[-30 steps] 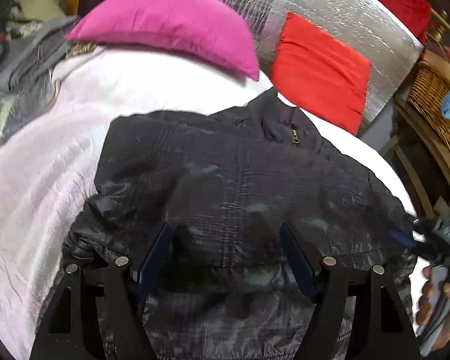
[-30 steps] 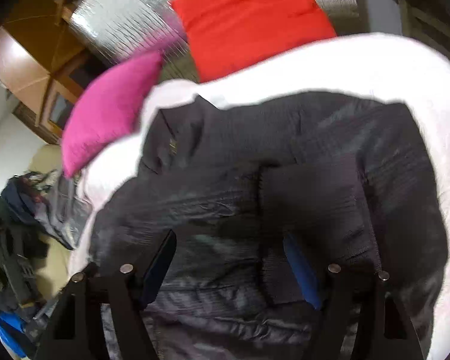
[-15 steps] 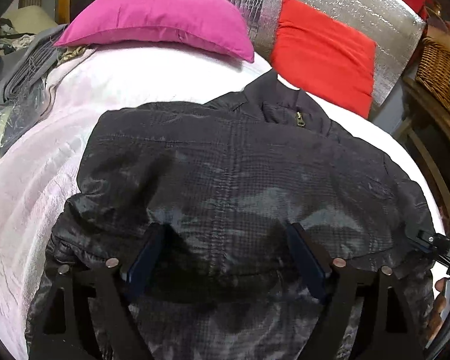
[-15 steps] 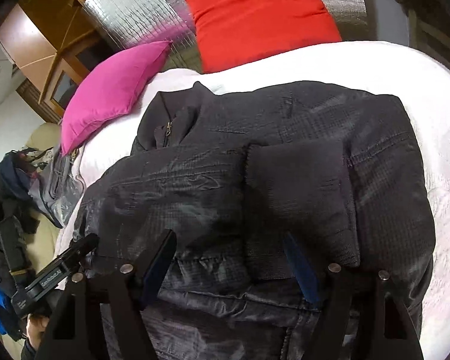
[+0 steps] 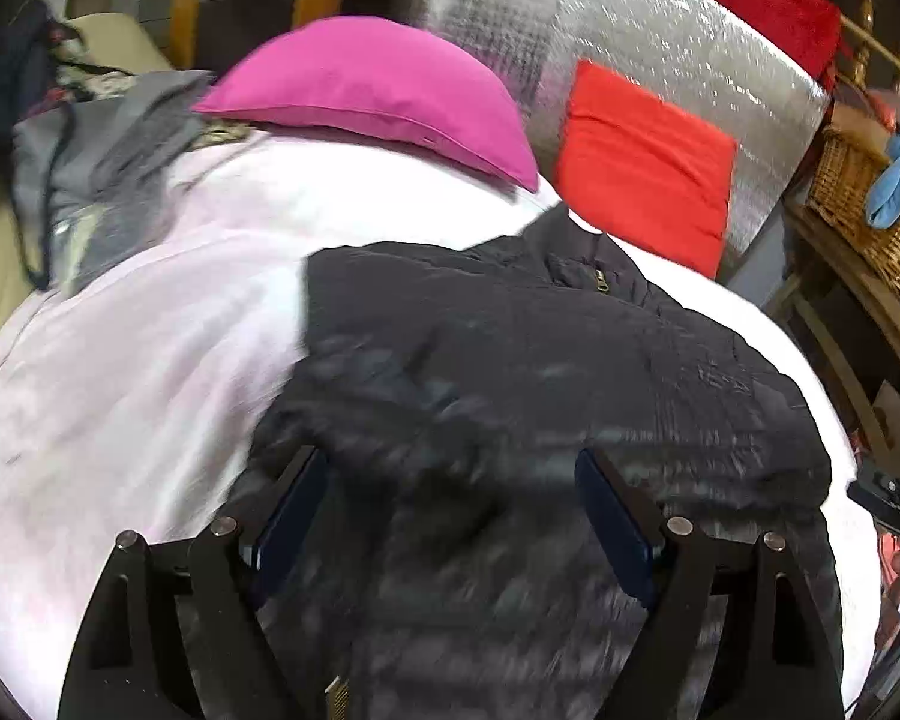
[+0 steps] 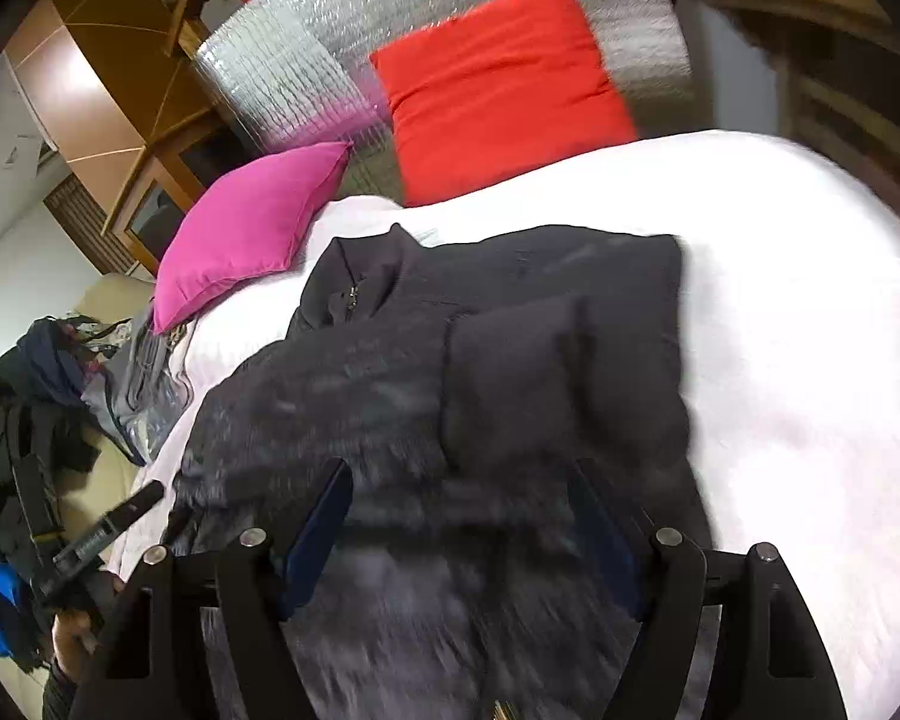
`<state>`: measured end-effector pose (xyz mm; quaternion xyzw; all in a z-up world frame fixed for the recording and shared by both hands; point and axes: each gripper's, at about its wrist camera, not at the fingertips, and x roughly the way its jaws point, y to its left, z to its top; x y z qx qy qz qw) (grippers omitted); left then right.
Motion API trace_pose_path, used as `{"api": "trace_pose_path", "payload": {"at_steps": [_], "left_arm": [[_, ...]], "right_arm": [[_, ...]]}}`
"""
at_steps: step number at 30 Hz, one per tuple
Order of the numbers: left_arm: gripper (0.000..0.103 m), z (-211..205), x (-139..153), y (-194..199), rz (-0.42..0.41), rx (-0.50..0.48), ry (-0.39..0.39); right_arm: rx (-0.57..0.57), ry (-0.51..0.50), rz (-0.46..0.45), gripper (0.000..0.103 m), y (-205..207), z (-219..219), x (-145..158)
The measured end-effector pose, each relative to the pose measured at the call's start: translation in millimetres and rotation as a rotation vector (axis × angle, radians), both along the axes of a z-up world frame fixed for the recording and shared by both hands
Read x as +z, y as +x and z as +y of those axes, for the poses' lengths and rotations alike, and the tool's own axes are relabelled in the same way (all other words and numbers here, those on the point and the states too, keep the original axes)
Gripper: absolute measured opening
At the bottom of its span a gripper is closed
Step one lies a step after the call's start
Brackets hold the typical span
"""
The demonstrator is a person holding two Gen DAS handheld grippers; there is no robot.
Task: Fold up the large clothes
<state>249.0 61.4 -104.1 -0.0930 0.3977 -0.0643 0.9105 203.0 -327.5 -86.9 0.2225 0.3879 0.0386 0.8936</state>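
A black quilted jacket [image 5: 510, 372] lies on the white bedcover [image 5: 150, 360], collar toward the pillows, sleeves folded in over its body. It also shows in the right wrist view [image 6: 480, 372], with a folded sleeve [image 6: 546, 378] on top. My left gripper [image 5: 453, 474] is open and empty, just above the jacket's lower left part. My right gripper [image 6: 459, 483] is open and empty over the jacket's lower right part. The left gripper [image 6: 108, 528] shows at the lower left of the right wrist view. The hem near both grippers is blurred.
A pink pillow [image 5: 378, 96] and a red pillow [image 5: 642, 168] lean on a silver padded headboard [image 5: 660, 42]. Grey clothes [image 5: 102, 168] lie at the bed's left edge. A wicker basket [image 5: 864, 204] stands on a wooden shelf to the right. Bare bedcover [image 6: 810, 330] lies right of the jacket.
Both grippers have lifted and pulled back slightly from the jacket, staying open. The left view has swung left, showing more bedcover. The jacket's lower part is blurred with motion.
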Motion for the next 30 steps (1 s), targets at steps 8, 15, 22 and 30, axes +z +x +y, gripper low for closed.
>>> {"api": "trace_pose_path", "payload": {"at_steps": [8,15,22,30], "left_arm": [[0.085,32.9,-7.9,-84.9,0.032,0.069,0.036],[0.085,54.5,-12.6,-147.7,0.055,0.139,-0.013],[0.085,66.3,8.9,-192.7,0.009,0.187,-0.050],[0.085,49.9,22.0,-218.1,-0.023,0.147,-0.076]], "right_arm": [[-0.052,-0.022,0.012,0.078,-96.6,-11.8,-3.5],[-0.094,0.038,0.000,0.078,-161.5,-3.5,-14.6],[-0.081,0.045,-0.002,0.078,-187.9,7.0,-10.3],[-0.026,0.023,-0.064,0.078,-201.6,37.2,15.9]]}}
